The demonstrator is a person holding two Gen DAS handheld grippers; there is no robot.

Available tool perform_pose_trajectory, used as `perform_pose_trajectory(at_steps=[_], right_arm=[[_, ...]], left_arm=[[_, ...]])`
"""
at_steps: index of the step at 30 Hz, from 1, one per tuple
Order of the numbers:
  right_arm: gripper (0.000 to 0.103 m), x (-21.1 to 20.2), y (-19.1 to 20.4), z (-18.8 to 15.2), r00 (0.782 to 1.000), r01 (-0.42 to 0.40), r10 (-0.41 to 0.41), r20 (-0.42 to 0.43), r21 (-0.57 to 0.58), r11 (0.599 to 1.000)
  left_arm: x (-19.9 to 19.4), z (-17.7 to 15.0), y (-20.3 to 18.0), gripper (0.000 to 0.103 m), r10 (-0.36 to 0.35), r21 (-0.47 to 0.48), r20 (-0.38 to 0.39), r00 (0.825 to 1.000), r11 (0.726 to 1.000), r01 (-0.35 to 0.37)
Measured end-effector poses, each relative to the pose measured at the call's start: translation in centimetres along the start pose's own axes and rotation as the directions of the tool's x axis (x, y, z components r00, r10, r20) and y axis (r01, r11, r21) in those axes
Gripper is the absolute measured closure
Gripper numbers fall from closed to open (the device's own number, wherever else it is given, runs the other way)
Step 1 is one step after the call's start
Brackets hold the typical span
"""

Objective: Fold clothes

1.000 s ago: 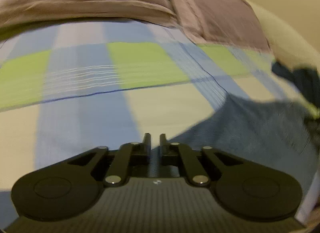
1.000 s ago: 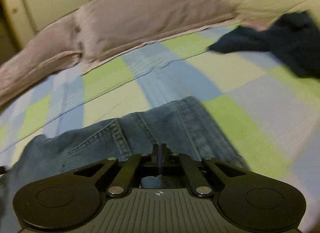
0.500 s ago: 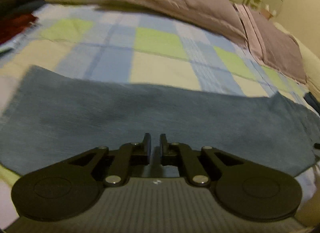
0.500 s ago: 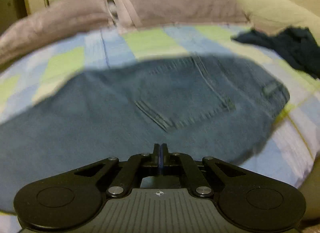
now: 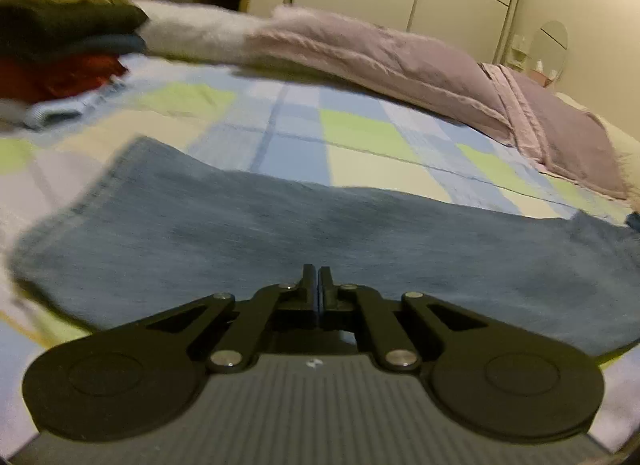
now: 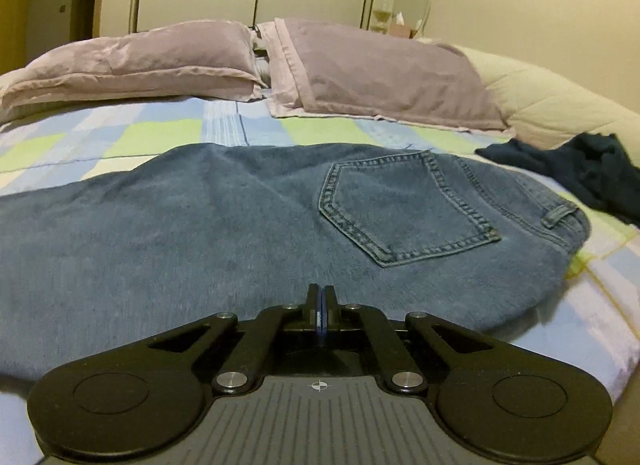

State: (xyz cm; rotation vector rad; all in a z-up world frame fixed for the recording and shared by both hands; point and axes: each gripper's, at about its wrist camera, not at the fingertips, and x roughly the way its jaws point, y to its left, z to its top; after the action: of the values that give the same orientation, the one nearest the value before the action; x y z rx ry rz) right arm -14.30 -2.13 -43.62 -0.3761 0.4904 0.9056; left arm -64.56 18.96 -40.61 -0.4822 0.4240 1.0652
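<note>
Now spread flat across the checked bed [image 6: 168,133] rather than bunched as a second ago: jeans [image 6: 224,233], lengthwise fold done, left gripper [image 5: 319,289] closed empty, right gripper [image 6: 319,307] closed, possibly pinching blue.

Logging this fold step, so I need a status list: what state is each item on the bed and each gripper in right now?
jeans: spread flat, back pocket up
left gripper: shut, nothing visibly held
right gripper: shut, blue sliver between fingers
dark garment: crumpled, unfolded
clothes stack: folded, piled
pillows: lying side by side
</note>
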Motion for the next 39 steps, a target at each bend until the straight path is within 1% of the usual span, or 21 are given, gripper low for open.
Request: perform_pose_trajectory(at_steps=[1,3,4,6,7,8,9,10,11,12,13,14,15,16,19,21,23,29,31,35,39], right_arm=[[0.103,-0.5,0.2,0.0,1.000,0.003,-0.003,0.001,0.013,1.000],[0.103,-1.3,0.9,-0.2,1.000,-0.003,0.003,-0.004,0.022,1.000],[0.103,-1.6,1.4,-0.4,1.000,-0.012,0.012,-0.010,0.019,1.000],[0.103,-2.4,2.4,-0.8,0.999,-0.030,0.031,-0.020,0.013,0.999],[0.103,-2.7,2.9,-1.0,0.999,-0.039,0.040,-0.025,0.010,0.999],[0.102,-3.1,3.4,-1.1,0.998,-0.048,0.048,-0.032,0.006,0.999],[0.102,-3.9,4.0,-0.6,0.997,-0.046,0.045,-0.068,-0.015,0.999],[0.102,-5.2,4.0,-0.2,0.993,-0.076,0.077,-0.089,0.011,0.997],[0.102,-6.4,4.1,0.2,0.988,-0.107,0.110,-0.109,0.040,0.994],[0.101,-7.8,3.9,0.0,0.981,-0.149,0.159,-0.111,0.099,0.984],[0.085,-9.1,3.7,-0.2,0.972,-0.188,0.207,-0.111,0.157,0.969],[0.067,-10.6,3.8,-0.7,0.966,-0.206,0.233,-0.115,0.207,0.956],[0.017,-11.9,4.0,-1.1,0.960,-0.219,0.252,-0.122,0.235,0.947],[0.002,-13.3,4.3,-1.7,0.954,-0.235,0.271,-0.124,0.247,0.940],[0.002,-17.2,5.3,-2.8,0.939,-0.285,0.318,-0.128,0.227,0.931],[0.002,-19.4,6.1,-2.7,0.938,-0.296,0.321,-0.130,0.182,0.938],[0.002,-21.2,6.3,-2.2,0.944,-0.295,0.312,-0.102,0.154,0.943],[0.002,-25.2,6.2,-1.2,0.958,-0.277,0.284,-0.040,0.126,0.953],[0.002,-25.6,6.0,-1.4,0.961,-0.269,0.275,-0.035,0.124,0.955],[0.002,-25.8,6.0,-2.4,0.962,-0.257,0.265,-0.060,0.125,0.958],[0.002,-26.1,6.0,-3.0,0.961,-0.264,0.272,-0.050,0.120,0.957]], left_arm=[[-0.6,-0.1,0.3,0.099,0.008,-0.001,0.012,1.000,1.000,-0.008],[-1.3,-0.3,1.0,0.099,0.043,-0.014,-0.002,0.999,0.999,-0.043],[-1.7,-0.3,1.2,0.097,0.054,-0.042,-0.014,0.998,0.998,-0.055],[-2.5,-0.2,1.7,0.098,0.072,-0.108,-0.042,0.997,0.991,-0.076],[-3.1,0.2,1.5,0.098,0.082,-0.126,-0.070,0.994,0.988,-0.091],[-4.2,0.5,1.1,0.098,0.084,-0.131,-0.078,0.993,0.987,-0.094],[-5.4,0.8,0.6,0.093,0.083,-0.134,-0.081,0.993,0.987,-0.094],[-6.9,1.0,-0.2,0.086,0.084,-0.124,-0.069,0.994,0.988,-0.092],[-8.1,1.0,-0.9,0.084,0.086,-0.112,-0.061,0.994,0.989,-0.093],[-9.3,1.0,-1.7,0.084,0.084,-0.102,-0.063,0.994,0.991,-0.090],[-10.5,0.9,-2.5,0.083,0.080,-0.091,-0.067,0.995,0.992,-0.086],[-11.6,0.8,-3.2,0.081,0.072,-0.090,-0.070,0.995,0.993,-0.078],[-12.6,0.6,-4.0,0.080,0.062,-0.089,-0.073,0.995,0.994,-0.068],[-13.6,0.3,-4.7,0.075,0.056,-0.086,-0.076,0.996,0.994,-0.062],[-16.1,-0.4,-6.7,0.069,0.052,-0.052,-0.093,0.994,0.997,-0.057],[-17.5,-0.7,-7.7,0.067,0.060,-0.023,-0.101,0.993,0.998,-0.062],[-18.5,-0.8,-8.5,0.054,0.078,-0.009,-0.104,0.991,0.997,-0.080],[-21.3,-1.5,-11.0,0.053,0.116,0.084,-0.090,0.989,0.991,-0.108],[-21.9,-1.8,-11.4,0.053,0.111,0.101,-0.089,0.990,0.990,-0.102],[-22.7,-2.5,-12.1,0.053,0.116,0.133,-0.092,0.989,0.986,-0.103],[-22.9,-3.0,-12.5,0.053,0.132,0.155,-0.099,0.986,0.981,-0.116]])
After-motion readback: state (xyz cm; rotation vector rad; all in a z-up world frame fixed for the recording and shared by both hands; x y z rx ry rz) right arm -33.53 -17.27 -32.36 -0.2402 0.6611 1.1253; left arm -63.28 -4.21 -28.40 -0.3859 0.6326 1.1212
